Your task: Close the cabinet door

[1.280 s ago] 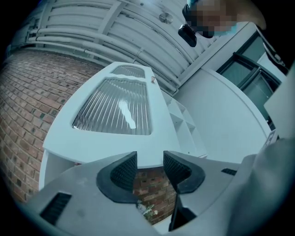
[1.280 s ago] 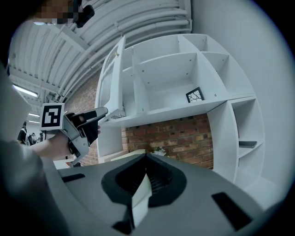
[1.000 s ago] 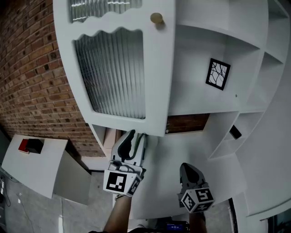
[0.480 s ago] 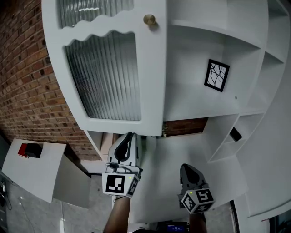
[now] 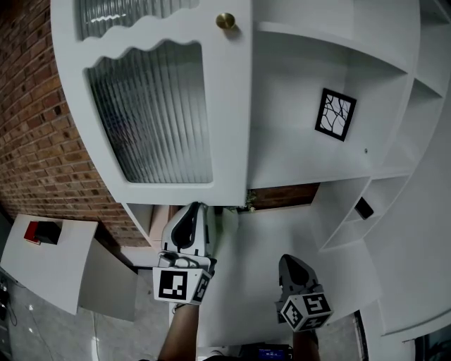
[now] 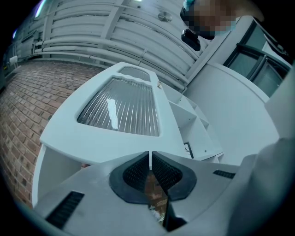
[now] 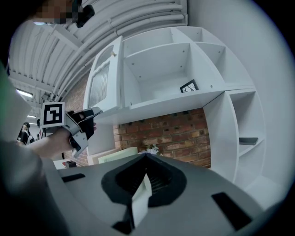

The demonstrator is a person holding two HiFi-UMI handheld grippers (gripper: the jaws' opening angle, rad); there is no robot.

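Door: the cabinet door [image 5: 169, 106] hung ajar at the left of the open shelves [image 5: 317, 49]; white frame, ribbed glass, wavy top rail.
Head view alone: a brass knob [image 5: 225, 21] near the door's right edge; a framed picture [image 5: 336, 115] inside the shelves.
Right gripper view alone: the door angled out from the cabinet's left side.
Left gripper: the left gripper [image 5: 197, 208], jaws together on nothing, sat just under the door's bottom edge, possibly touching it.
Right gripper: the right gripper [image 5: 287, 259] was lower and well apart from the door, jaws together, empty.
Room: brick wall [image 5: 42, 141] left of the door; open air below it.
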